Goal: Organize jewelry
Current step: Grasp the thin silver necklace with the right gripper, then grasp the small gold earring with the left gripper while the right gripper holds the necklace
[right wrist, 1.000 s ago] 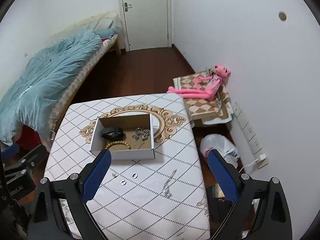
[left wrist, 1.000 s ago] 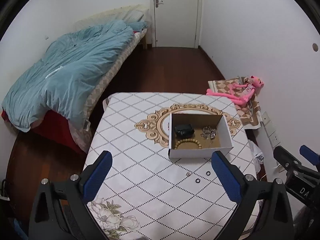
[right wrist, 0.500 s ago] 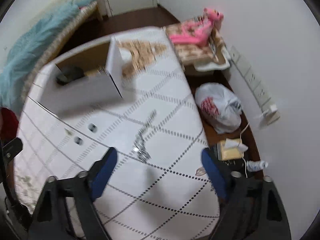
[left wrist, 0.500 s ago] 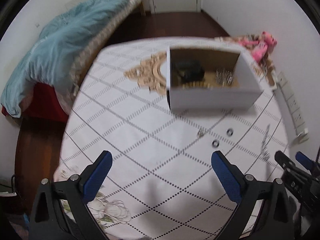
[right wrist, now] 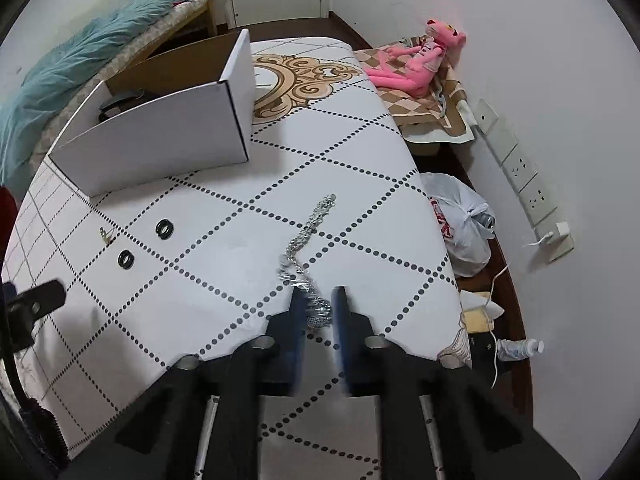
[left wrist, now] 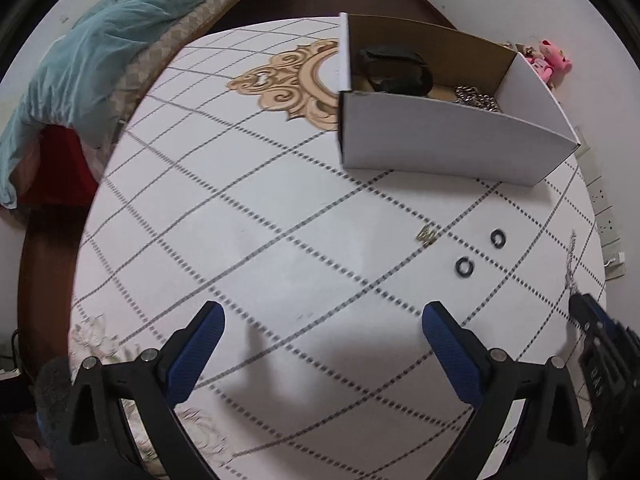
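A silver chain [right wrist: 308, 236] lies stretched on the patterned table [right wrist: 224, 300]; its near end sits between the nearly closed fingers of my right gripper [right wrist: 318, 300], which are blurred. Two black rings [right wrist: 164, 228] [right wrist: 125, 259] and a small gold piece [right wrist: 105, 234] lie to the left. The white cardboard box [left wrist: 440, 136] holds a black item [left wrist: 394, 68] and silver jewelry [left wrist: 476, 98]. My left gripper [left wrist: 322, 332] is open and empty, low over the table, with the rings [left wrist: 464, 267] ahead to its right.
A bed with a teal duvet [left wrist: 88, 52] stands left of the table. On the floor to the right are a pink plush toy [right wrist: 416, 60], a white plastic bag [right wrist: 460, 216] and wall sockets [right wrist: 528, 184]. The table's right edge is near the chain.
Both grippers have dropped low and closer to the table. My right gripper has narrowed from wide open to nearly closed around the near end of the silver chain.
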A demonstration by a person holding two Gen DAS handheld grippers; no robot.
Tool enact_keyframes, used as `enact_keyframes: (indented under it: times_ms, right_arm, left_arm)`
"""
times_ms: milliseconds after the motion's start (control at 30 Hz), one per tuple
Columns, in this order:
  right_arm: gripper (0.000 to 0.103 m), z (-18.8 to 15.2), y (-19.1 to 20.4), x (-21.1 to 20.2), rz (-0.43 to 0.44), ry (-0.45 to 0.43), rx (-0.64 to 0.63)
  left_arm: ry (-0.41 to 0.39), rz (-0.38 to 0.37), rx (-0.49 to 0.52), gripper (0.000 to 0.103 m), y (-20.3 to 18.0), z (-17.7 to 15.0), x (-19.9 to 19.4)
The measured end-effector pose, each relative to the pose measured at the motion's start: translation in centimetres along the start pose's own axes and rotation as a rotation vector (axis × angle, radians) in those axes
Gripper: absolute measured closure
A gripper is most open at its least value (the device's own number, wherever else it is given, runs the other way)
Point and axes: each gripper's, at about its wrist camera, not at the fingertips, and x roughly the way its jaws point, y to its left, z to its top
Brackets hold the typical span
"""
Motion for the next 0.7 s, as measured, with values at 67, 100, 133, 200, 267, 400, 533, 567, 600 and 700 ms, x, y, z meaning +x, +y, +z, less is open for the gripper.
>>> enact_keyframes:
  times_ms: [67,100,133,200,267,400,533,567,600,700]
  right_arm:
    - [0.091,0.0,-0.2,0.0,0.007,0.002,0.01]
    - [0.091,0.1,-0.3,0.0,0.012,0.005,0.017]
    - [0.091,0.0,-0.4,0.0,0.015,0.006,0.024]
    - [0.091,0.1,-0.5,0.0,0.02,0.01,0.038]
    - [0.091,0.2,-0.6,0.0,0.019,0.01,0.042]
    - [0.091,0.5,-0.7,0.1,0.021,0.016,0.052]
    - [0.091,0.6,-0.7,0.3,0.022,0.021,0.058]
    - [0.091,0.6,-0.7,0.3,0.022,0.021,0.058]
    - [0.091,0.6,-0.7,0.3,0.021,0.021,0.057]
    - [0.091,0.7,-0.7,0.3,0.02,0.021,0.06]
  left_arm:
    - [-0.006,-0.031,0.014,0.003,-0.6,0.6,0.3]
    - [-0.013,-0.039,0.024,0.003,-0.9,0.8,0.3]
    - [-0.024,-0.051,0.038,0.003,-1.4,1.2,0.4]
    - [-0.029,-0.072,0.056,0.008,-2.1,1.7,0.6]
    - [-0.032,-0.081,0.079,0.023,-2.9,2.3,1.0]
    - [-0.016,-0.088,0.109,0.044,-3.8,2.8,1.9]
    - [-0.039,-0.094,0.146,0.053,-4.1,3.1,2.2]
    - [-0.042,-0.095,0.15,0.055,-4.2,3.2,2.2]
    - [-0.047,-0.099,0.154,0.063,-4.3,3.1,2.0]
    - [-0.057,-0.108,0.164,0.089,-4.4,3.1,1.8]
